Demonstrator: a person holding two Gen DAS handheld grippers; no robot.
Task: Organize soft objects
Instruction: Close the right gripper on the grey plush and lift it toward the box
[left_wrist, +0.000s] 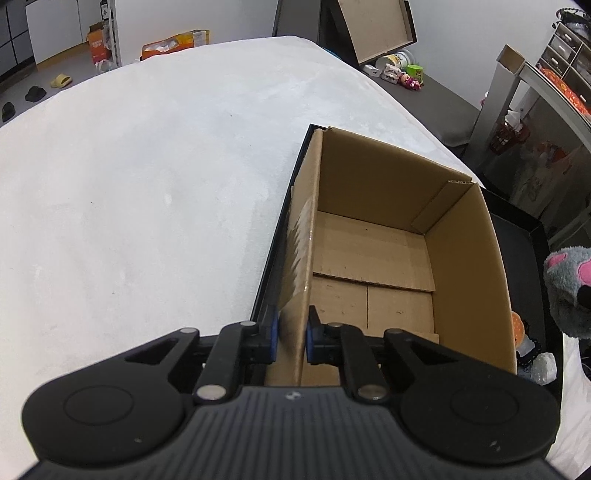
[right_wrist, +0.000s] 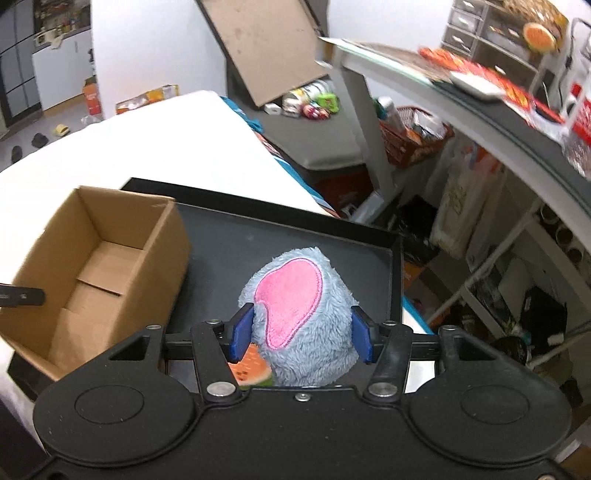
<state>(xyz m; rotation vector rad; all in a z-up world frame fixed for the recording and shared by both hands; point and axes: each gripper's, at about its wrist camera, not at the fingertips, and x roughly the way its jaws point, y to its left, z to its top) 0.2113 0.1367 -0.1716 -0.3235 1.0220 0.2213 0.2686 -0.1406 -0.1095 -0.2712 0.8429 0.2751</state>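
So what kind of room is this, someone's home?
Probably a lived-in home, perhaps a bedroom: a bed-like white padded surface, slippers on the floor, and cluttered shelves beside it.

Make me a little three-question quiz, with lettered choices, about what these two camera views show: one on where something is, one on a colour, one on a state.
1. Where does the cardboard box stand?
A. in the black tray
B. on the floor
C. on a shelf

2. What colour is the patch on the grey plush toy?
A. green
B. pink
C. yellow

3. What is the left hand-held gripper doing?
A. hanging open in the air
B. holding a slipper
C. clamping the box wall

Answers: 1 A, the box's base sits within the tray's rim; 2 B, a pink patch shows on the fur; 3 C, its blue pads press on both sides of the wall.
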